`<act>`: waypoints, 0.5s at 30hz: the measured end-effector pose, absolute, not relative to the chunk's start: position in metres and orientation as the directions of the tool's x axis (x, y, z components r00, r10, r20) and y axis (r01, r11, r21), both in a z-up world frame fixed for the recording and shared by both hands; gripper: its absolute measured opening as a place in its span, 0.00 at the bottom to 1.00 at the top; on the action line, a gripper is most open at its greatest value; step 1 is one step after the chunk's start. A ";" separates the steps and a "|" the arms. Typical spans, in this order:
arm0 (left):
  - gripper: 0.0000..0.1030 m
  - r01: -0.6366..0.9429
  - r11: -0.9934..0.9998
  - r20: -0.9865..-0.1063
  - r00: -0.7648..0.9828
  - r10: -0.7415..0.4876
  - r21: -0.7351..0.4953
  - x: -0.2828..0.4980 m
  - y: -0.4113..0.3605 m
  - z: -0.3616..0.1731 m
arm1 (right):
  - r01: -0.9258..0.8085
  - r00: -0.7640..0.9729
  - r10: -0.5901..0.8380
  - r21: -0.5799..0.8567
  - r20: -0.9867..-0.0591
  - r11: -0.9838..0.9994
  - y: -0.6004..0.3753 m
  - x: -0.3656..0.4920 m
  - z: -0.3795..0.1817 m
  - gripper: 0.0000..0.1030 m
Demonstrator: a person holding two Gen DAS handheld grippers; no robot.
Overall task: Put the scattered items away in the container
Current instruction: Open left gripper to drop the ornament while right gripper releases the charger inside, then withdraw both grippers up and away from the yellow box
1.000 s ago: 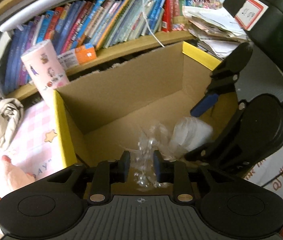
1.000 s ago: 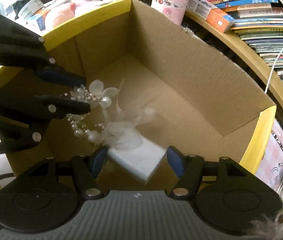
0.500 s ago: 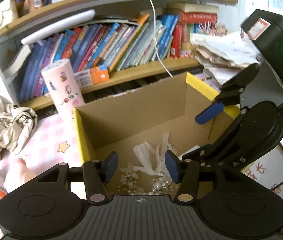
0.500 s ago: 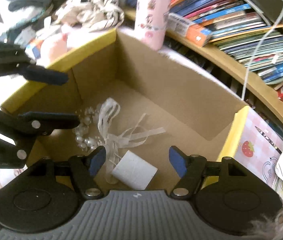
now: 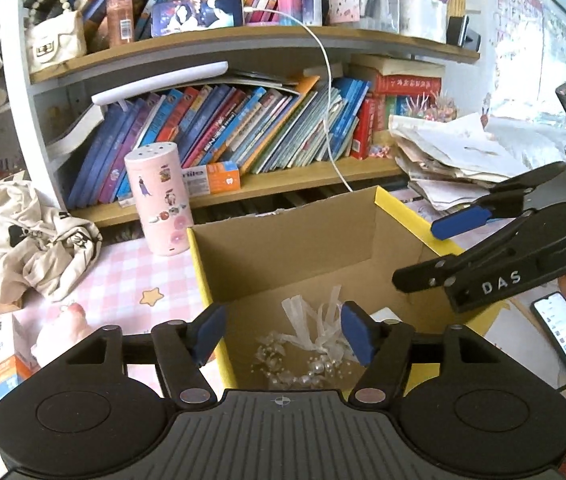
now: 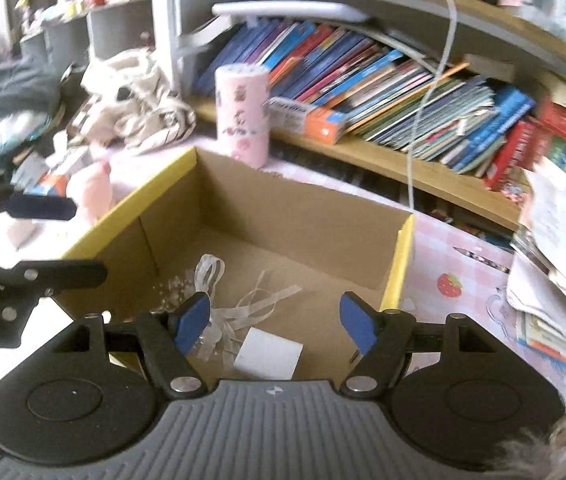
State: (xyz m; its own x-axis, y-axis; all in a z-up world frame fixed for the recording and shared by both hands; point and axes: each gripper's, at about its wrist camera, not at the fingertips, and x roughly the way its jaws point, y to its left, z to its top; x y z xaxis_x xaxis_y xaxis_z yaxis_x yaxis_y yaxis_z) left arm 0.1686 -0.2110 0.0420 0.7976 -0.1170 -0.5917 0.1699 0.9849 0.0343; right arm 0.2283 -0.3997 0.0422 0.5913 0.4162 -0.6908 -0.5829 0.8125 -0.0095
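Above the cardboard box point(image 5: 295, 240), both grippers hang with nothing between their fingers: the left gripper point(image 5: 281, 332) has its blue pads spread wide over the box's near-left corner, and the right gripper point(image 6: 273, 322) is likewise released, jaws wide apart over the box's near edge. Inside the box, on its floor, lie a pearl-and-ribbon hair ornament point(image 5: 309, 344) toward the near-left corner and a white square pad point(image 6: 267, 354) just beside it, toward the near wall. The drop into the container looks done, so the step in hand is probably clearing the box to fetch more. Outside the box, to its left on the pink checked cloth point(image 5: 123, 280), sit a pink plush toy point(image 5: 59, 332) and a pink cylinder point(image 5: 161, 200) near the far-left corner. The next move likely calls for choosing one such loose item and approaching it with open fingers.
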 end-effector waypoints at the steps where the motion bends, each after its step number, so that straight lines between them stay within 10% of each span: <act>1: 0.64 0.173 0.985 -0.588 0.799 -0.122 0.030 0.165 -0.209 0.042 | -0.569 0.602 0.412 -0.006 -0.684 0.822 -0.400 0.223 0.043 0.68; 15: 0.72 0.155 0.986 -0.560 0.813 -0.158 -0.054 0.107 -0.163 0.040 | -0.325 0.764 0.273 0.017 -0.584 0.946 -0.401 0.136 0.049 0.70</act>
